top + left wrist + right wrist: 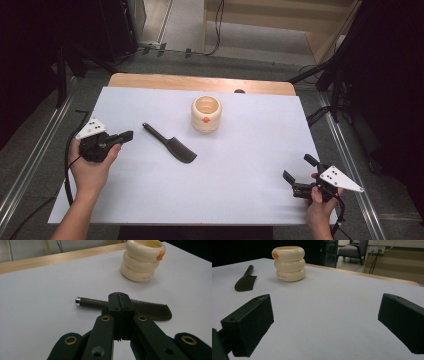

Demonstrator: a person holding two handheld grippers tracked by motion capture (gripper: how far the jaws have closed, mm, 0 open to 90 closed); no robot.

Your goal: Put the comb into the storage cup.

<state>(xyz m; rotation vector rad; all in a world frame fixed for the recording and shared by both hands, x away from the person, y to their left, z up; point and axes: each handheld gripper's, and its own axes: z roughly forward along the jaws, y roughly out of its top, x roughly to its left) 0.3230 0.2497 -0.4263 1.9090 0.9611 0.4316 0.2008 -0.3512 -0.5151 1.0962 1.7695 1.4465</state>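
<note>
On the table, a cream cup stands far centre, the black comb just left of it. Left gripper, jaws pressed together, nears the comb and probably must spread them first; right gripper waits wide.

The comb lies flat on the table, near the middle. The cup stands behind it and a bit to the right, apart from it. The left gripper is just left of the comb (its tips point at the handle end). The right gripper is far off at the right front corner, well apart from the comb and the cup.
</note>
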